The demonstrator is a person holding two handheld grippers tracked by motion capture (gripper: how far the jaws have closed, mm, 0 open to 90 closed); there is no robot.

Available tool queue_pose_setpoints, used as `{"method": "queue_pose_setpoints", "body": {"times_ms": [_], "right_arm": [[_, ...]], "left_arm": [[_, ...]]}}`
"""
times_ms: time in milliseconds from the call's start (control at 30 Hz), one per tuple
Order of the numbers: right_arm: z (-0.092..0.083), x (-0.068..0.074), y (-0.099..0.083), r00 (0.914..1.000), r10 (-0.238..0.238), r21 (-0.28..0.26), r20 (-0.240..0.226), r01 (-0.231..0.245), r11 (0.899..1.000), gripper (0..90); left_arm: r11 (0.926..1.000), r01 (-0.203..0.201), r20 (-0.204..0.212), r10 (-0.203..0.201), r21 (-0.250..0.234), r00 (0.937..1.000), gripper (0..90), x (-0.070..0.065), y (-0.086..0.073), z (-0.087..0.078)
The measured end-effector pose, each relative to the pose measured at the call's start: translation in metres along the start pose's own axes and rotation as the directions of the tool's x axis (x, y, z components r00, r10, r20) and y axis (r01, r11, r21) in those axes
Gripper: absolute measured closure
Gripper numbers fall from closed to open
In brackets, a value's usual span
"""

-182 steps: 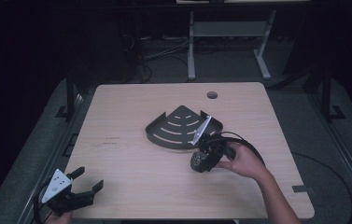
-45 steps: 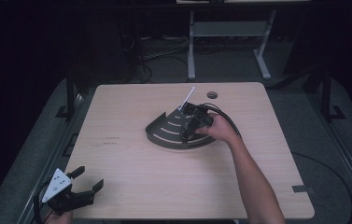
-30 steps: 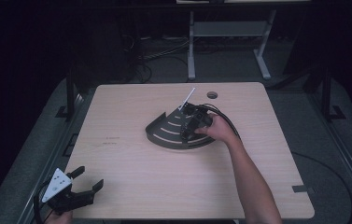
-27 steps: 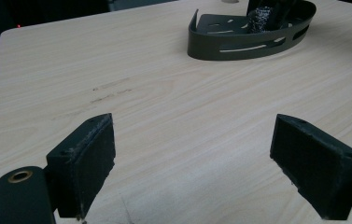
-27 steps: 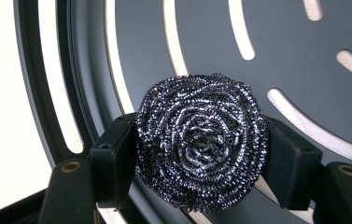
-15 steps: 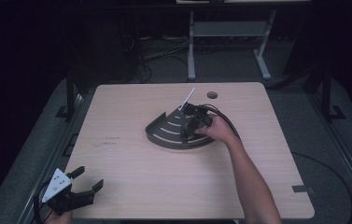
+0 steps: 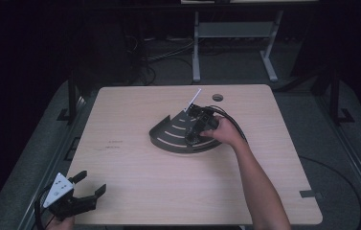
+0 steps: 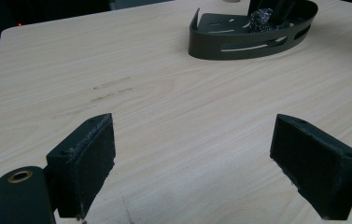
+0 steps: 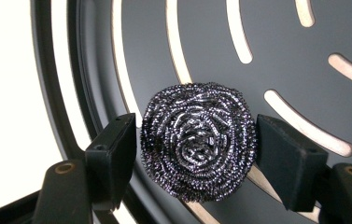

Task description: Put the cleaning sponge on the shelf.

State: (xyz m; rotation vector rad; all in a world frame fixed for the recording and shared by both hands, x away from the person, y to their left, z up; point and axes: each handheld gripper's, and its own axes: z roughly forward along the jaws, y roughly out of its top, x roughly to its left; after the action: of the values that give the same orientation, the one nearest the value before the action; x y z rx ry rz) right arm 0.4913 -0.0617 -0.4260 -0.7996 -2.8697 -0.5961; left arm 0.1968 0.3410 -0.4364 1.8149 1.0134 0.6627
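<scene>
Left gripper (image 7: 80, 191): black body, two black jaws with flat rectangular pads (image 8: 86, 158), pad faces scuffed, small round holes at pad corners, brass-coloured ring at jaw base. Grey three-cornered plate on top. Black cable trails from rear.
Right gripper (image 9: 194, 161): matching black jaws, square pads, brass-ringed holes low on each side. Black cable loops behind. Right forearm bare, no sleeve.

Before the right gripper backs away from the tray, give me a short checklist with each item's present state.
1. Scourer lies inside the tray: ok.
2. Right gripper jaws, just been opening, clear of the scourer: cannot tell; it sits between them, close on both sides.
3. Scourer resting on the tray floor, not lifted: cannot tell.
4. Left gripper open, holding nothing, apart from the tray: ok.
5. Tray fully on the table: ok.
</scene>
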Motion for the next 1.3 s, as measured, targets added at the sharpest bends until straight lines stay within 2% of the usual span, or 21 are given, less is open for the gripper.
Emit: {"method": "queue_pose_setpoints", "body": {"times_ms": [367, 600, 1033, 1300], "right_arm": [[-0.016, 0.002, -0.003, 1.0, 0.0, -0.039, 0.0, 0.0, 0.999, 28.4], [-0.022, 0.004, -0.006, 1.0, 0.002, -0.043, 0.001, -0.002, 0.999, 27.3], [-0.039, 0.017, -0.009, 0.9994, -0.032, -0.059, 0.016, 0.033, 0.998, 27.4], [-0.047, 0.026, -0.016, 0.9987, -0.051, -0.069, 0.005, 0.051, 0.996, 26.3]], "left_arm": [[0.9999, -0.009, 0.001, 0.009, 0.006, 1.0, 13.3, -0.001, 0.001, 0.0], [1.0, -0.007, -0.001, 0.007, 0.007, 1.0, 13.3, 0.0, 0.0, 0.0], [1.0, -0.007, 0.0, 0.007, 0.005, 1.0, 13.3, -0.001, -0.001, -0.001], [0.9999, -0.009, 0.001, 0.009, 0.007, 1.0, 13.3, -0.002, 0.0, -0.001]]}}
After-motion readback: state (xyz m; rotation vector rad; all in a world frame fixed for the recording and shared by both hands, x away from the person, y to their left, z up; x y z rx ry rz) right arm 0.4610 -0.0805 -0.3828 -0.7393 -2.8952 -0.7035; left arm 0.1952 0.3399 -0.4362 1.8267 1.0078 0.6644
